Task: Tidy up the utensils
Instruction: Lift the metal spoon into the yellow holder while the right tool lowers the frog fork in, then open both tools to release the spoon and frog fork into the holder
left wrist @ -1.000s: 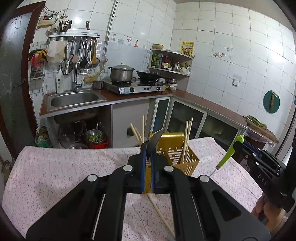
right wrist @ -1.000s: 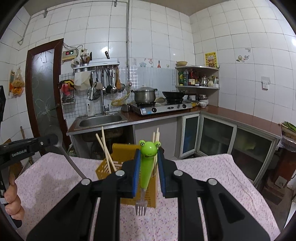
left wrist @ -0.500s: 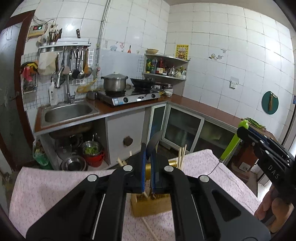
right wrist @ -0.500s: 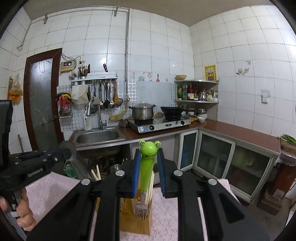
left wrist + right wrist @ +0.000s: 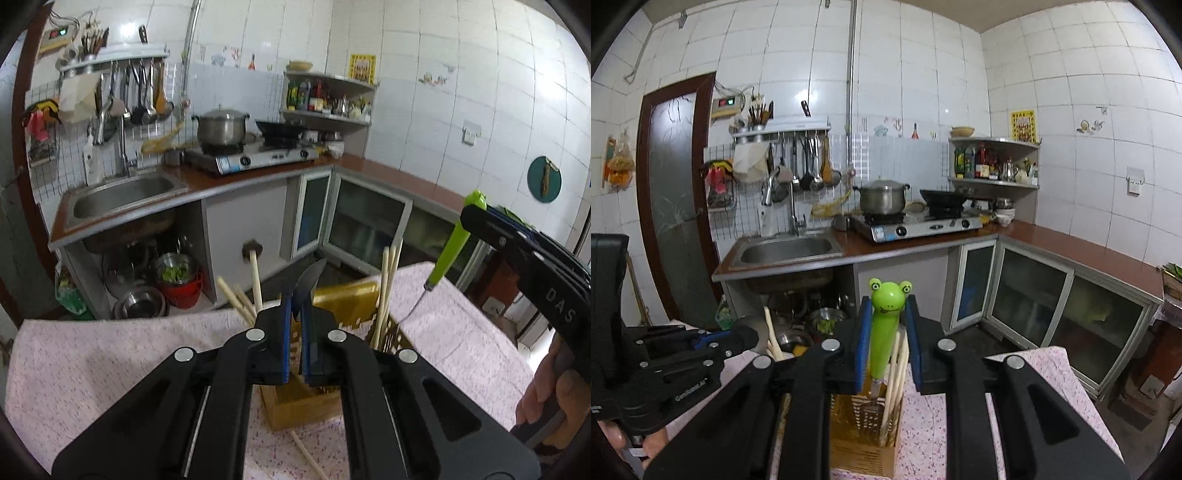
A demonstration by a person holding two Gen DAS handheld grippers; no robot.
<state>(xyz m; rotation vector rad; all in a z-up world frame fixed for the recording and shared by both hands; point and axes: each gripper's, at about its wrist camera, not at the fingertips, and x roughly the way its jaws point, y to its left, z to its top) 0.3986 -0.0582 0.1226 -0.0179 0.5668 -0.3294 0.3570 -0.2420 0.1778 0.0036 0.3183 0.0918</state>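
My left gripper (image 5: 294,332) is shut on a black-handled utensil (image 5: 308,282) whose dark tip sticks up above the pads, just over the yellow utensil holder (image 5: 306,397). Wooden chopsticks (image 5: 386,280) stand in the holder. My right gripper (image 5: 886,339) is shut on a green frog-handled fork (image 5: 884,325), its tines hanging down at the holder's (image 5: 864,439) open top. The fork also shows in the left wrist view (image 5: 448,251), to the right of the holder. The left gripper shows in the right wrist view (image 5: 738,338), close to the holder's left side.
The holder stands on a table with a pink flowered cloth (image 5: 92,365). A loose chopstick (image 5: 306,450) lies on the cloth in front of the holder. Behind are a sink (image 5: 122,192), a stove with a pot (image 5: 221,127) and glass-door cabinets (image 5: 1034,291).
Both grippers have come in over the holder with their utensils. The fork's tines have dropped from above the holder to its opening. Both cameras tilted back down after rising.
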